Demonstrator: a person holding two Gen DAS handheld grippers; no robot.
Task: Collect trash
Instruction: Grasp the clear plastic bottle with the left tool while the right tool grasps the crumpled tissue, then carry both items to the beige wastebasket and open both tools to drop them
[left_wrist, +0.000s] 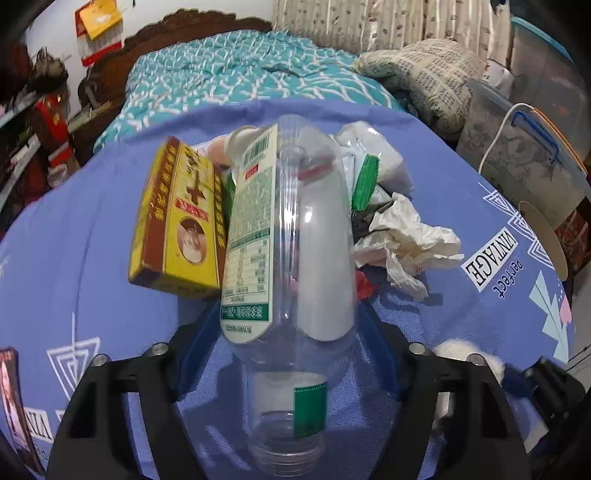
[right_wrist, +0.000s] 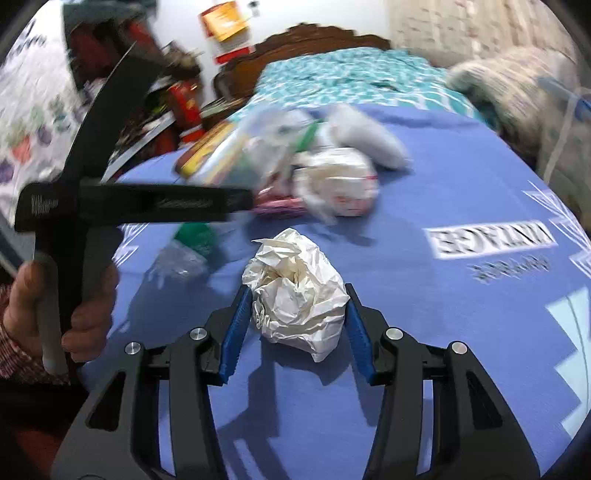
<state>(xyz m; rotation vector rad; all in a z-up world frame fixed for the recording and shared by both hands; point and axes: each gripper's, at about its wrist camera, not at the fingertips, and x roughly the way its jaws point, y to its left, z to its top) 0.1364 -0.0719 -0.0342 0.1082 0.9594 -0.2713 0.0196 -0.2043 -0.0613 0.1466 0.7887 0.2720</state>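
- Left gripper (left_wrist: 288, 314): blue pads against both flanks of the clear plastic bottle (left_wrist: 295, 258), neck toward the camera; reads as pinched mid-body, likely to keep it from rolling.
- Right gripper (right_wrist: 295, 314): jaws straddle the crumpled paper wad (right_wrist: 295, 299); pads touch its sides, so I judge it gripped.
- Rest of the trash pile sits at 12 o'clock from the wad on the blue sheet (right_wrist: 443, 295).
- Left view only: yellow box (left_wrist: 177, 221) at 9 o'clock of the bottle, loose tissue (left_wrist: 406, 243) at 3 o'clock.
- Right view only: person's hand (right_wrist: 85, 302) on the left tool's handle at 9 o'clock; pile blurred there.
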